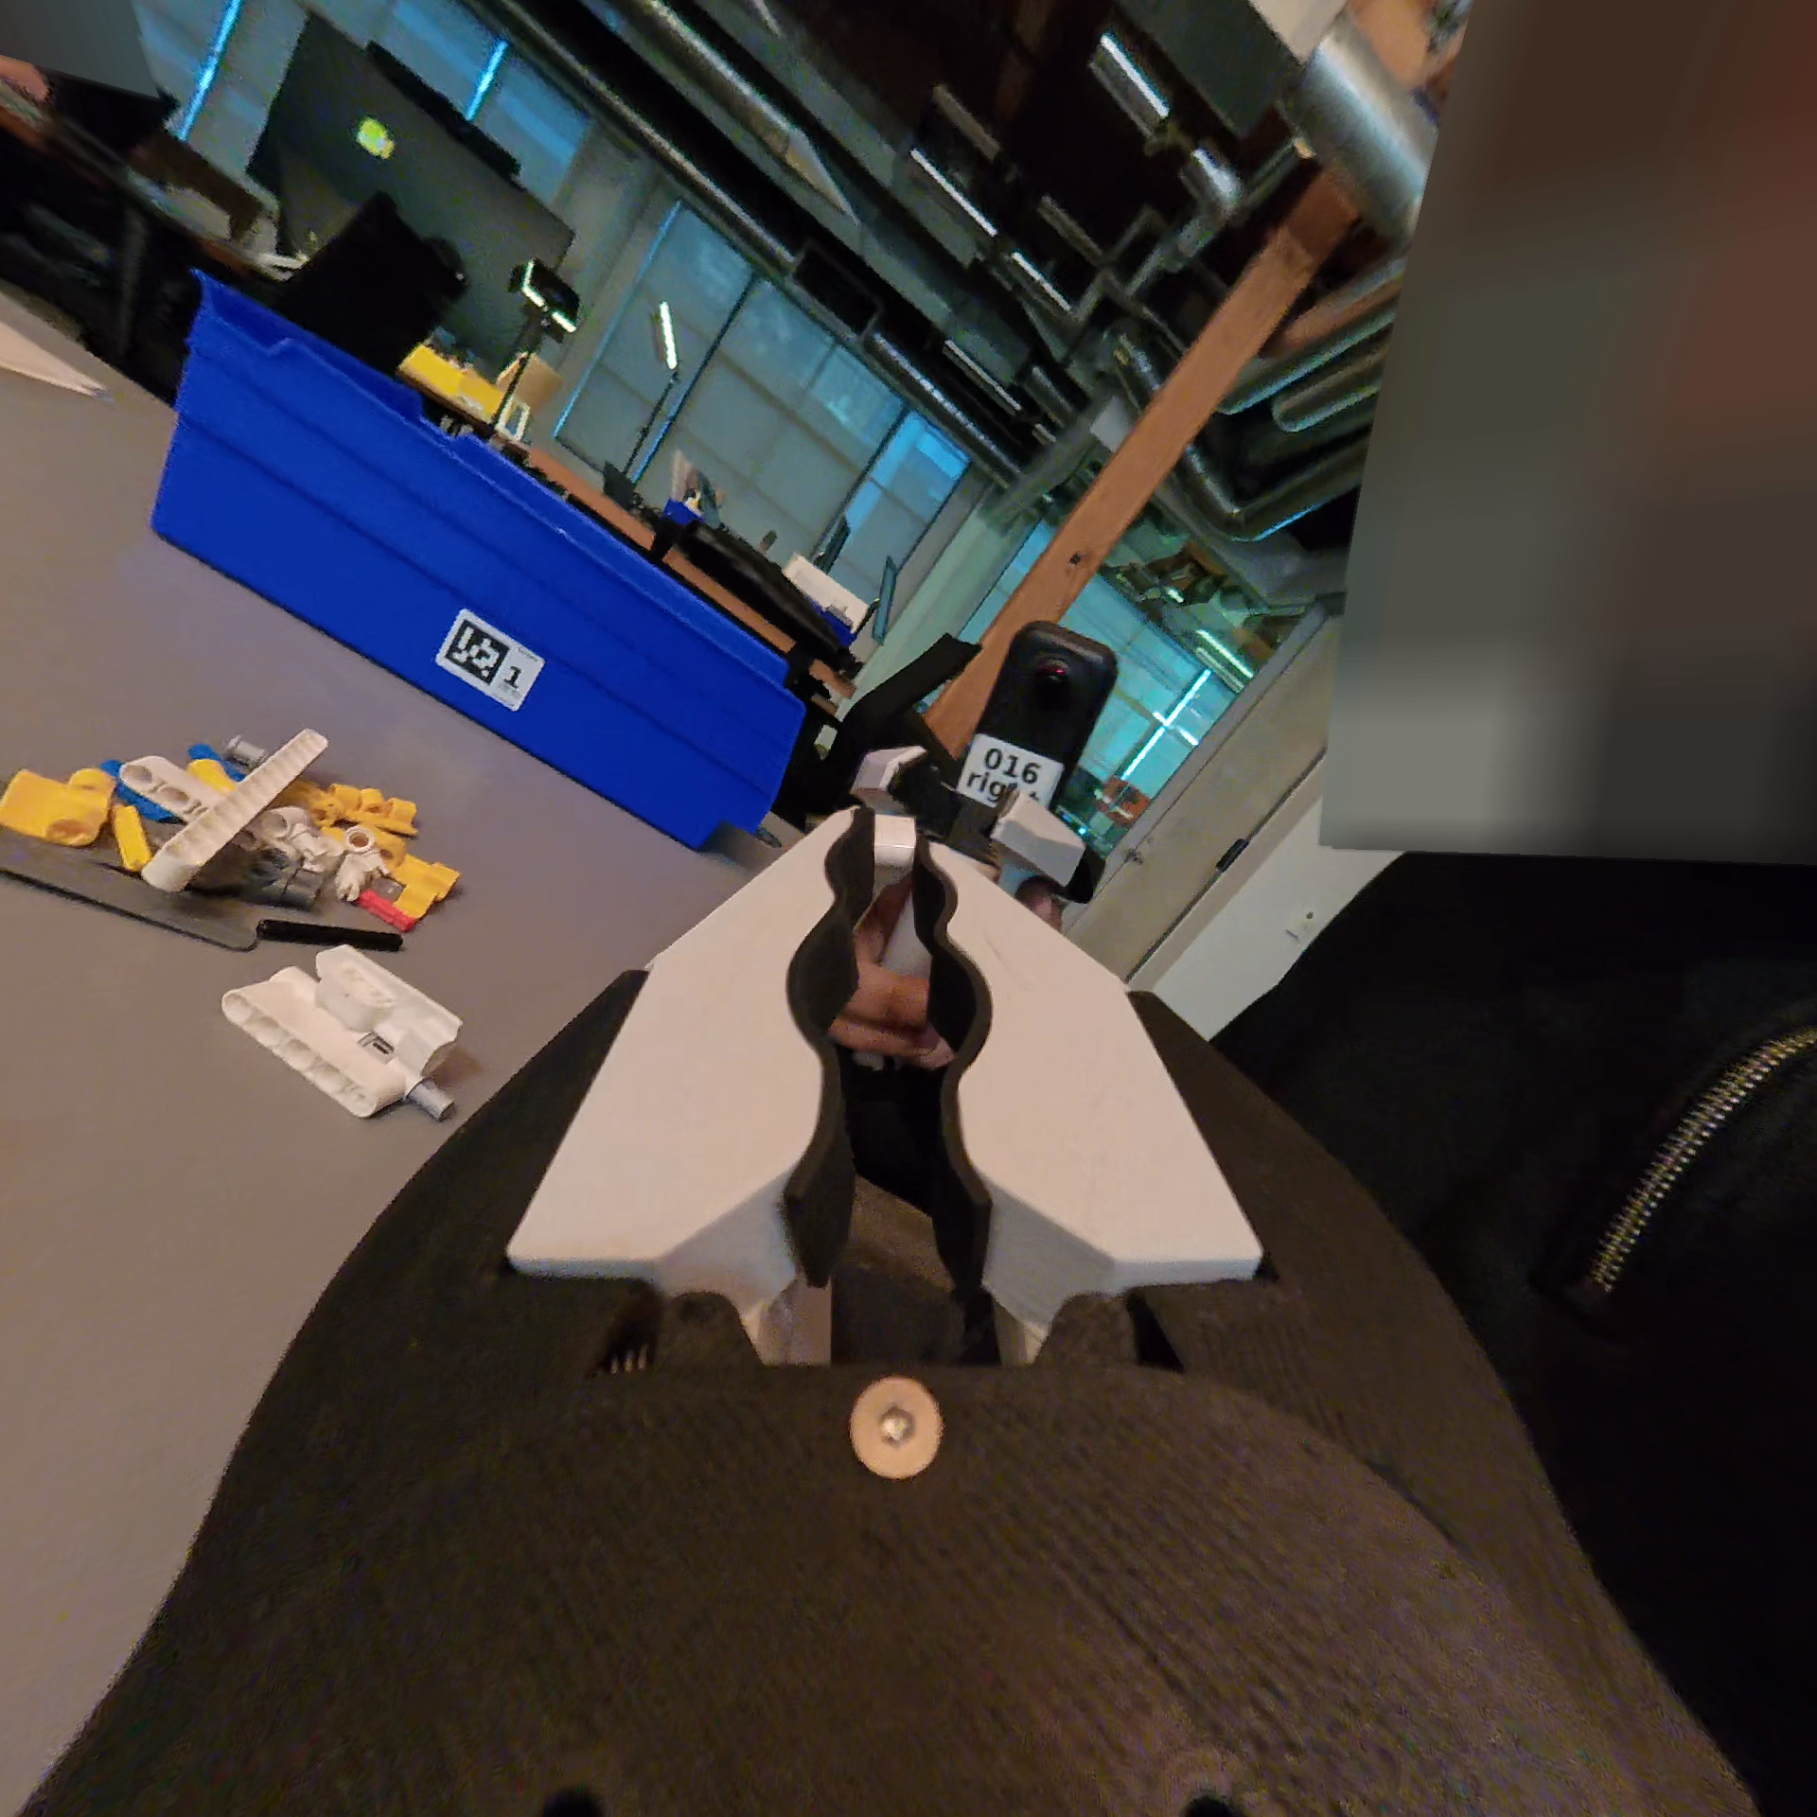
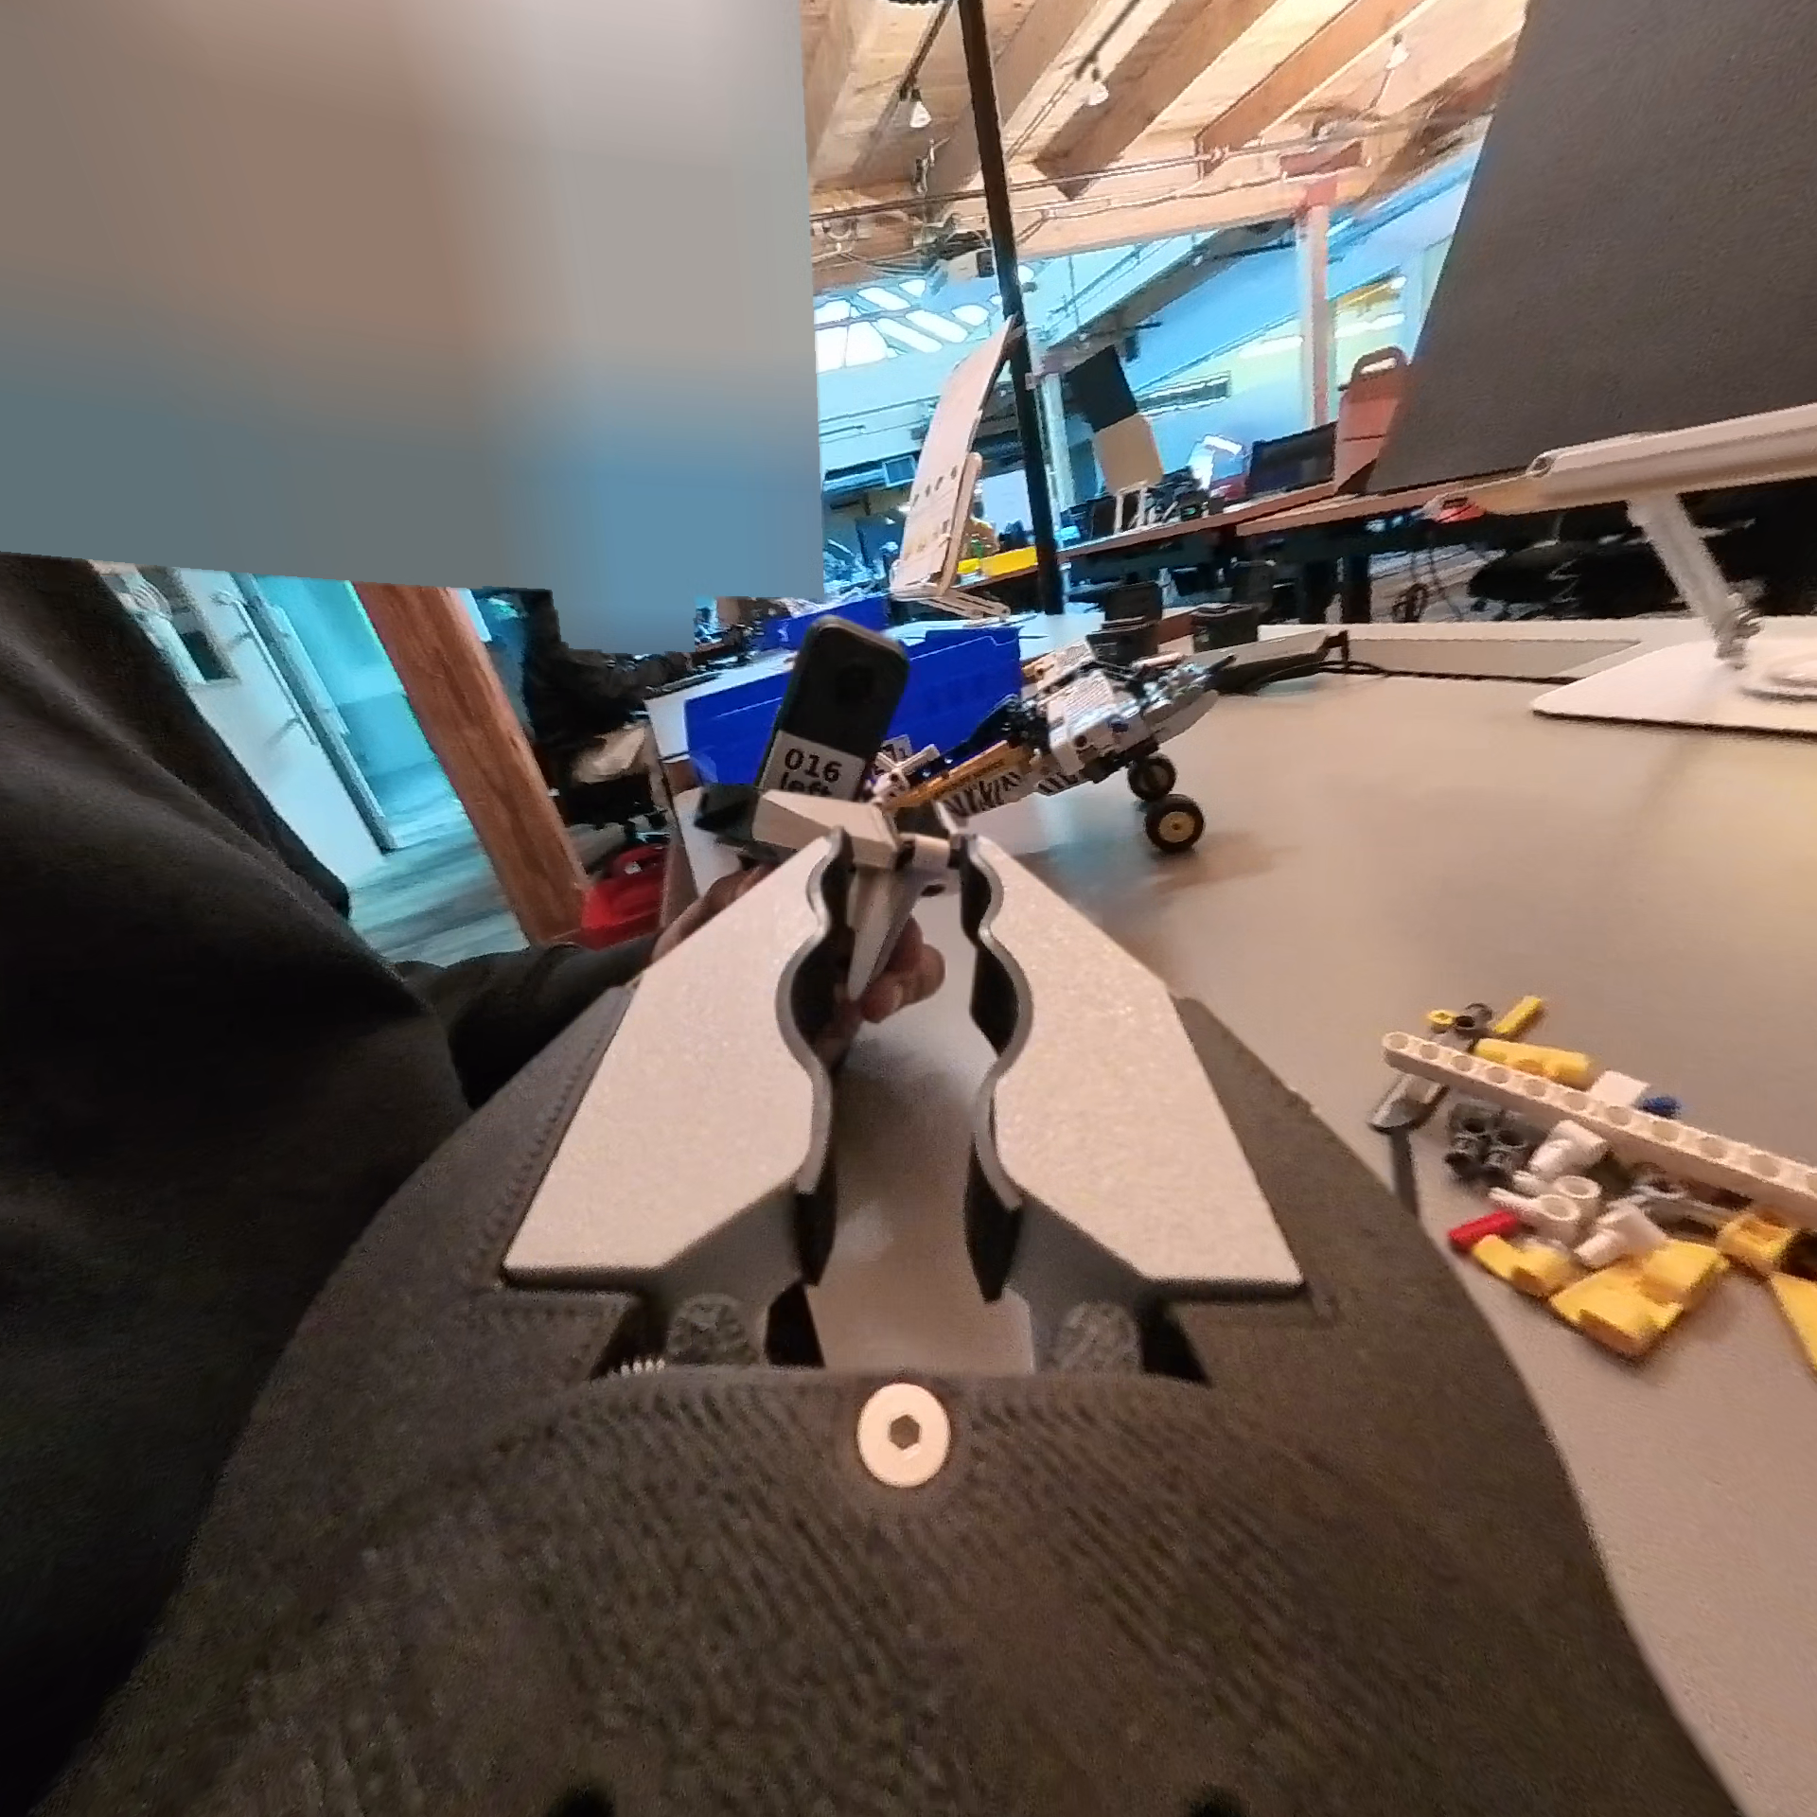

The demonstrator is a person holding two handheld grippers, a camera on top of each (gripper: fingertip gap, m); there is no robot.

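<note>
My two grippers face each other, tip to tip, above the grey table's [image 1: 118,1131] edge. My left gripper [image 1: 890,836] is shut on a small white piece [image 1: 890,853] at its fingertips. The right wrist view shows the left gripper [image 2: 875,836] with the white piece [image 2: 929,855] sticking out between my right gripper's pads. My right gripper [image 2: 900,860] is open, with a gap between its pads and the piece. It also shows in the left wrist view [image 1: 959,806], with its fingers spread around my left tips. A hand shows behind each gripper.
A blue bin [image 1: 472,551] stands on the table. A pile of yellow and white building pieces [image 1: 246,826], a black rod [image 1: 329,934] and a white sub-assembly [image 1: 344,1032] lie near it. A wheeled model [image 2: 1082,728], the same pile [image 2: 1573,1180] and a monitor stand [image 2: 1671,639] are to the right. A person in a dark jacket [image 1: 1573,1180] is close. The grippers are tip to tip, or close to it.
</note>
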